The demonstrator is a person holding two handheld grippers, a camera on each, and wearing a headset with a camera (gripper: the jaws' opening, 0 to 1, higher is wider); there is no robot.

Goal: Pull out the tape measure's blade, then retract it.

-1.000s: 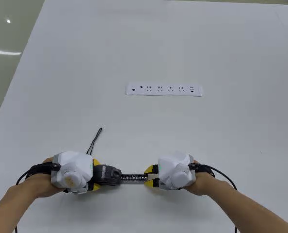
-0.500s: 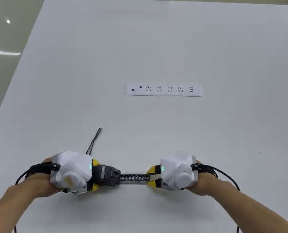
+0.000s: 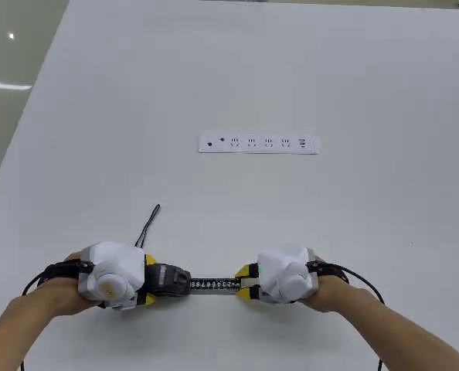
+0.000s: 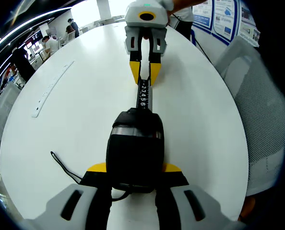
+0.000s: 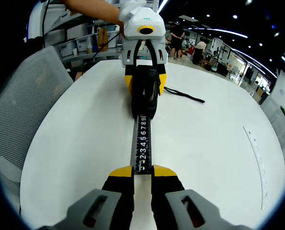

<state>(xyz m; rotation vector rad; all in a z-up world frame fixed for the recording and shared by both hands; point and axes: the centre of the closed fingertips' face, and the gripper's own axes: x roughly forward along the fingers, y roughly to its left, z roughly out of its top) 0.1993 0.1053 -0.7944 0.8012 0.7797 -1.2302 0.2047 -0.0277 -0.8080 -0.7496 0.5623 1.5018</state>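
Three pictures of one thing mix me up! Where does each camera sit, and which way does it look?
Head view: on the headset, looking forward and down at the table; both forearms show, holding the left gripper and right gripper.
Left gripper view: on the left gripper, looking along its jaws, shut on the tape measure, toward the right gripper.
Right gripper view: on the right gripper, looking along its jaws, shut on the blade, toward the left gripper.
Both gripper views share the blade, seen from opposite ends.
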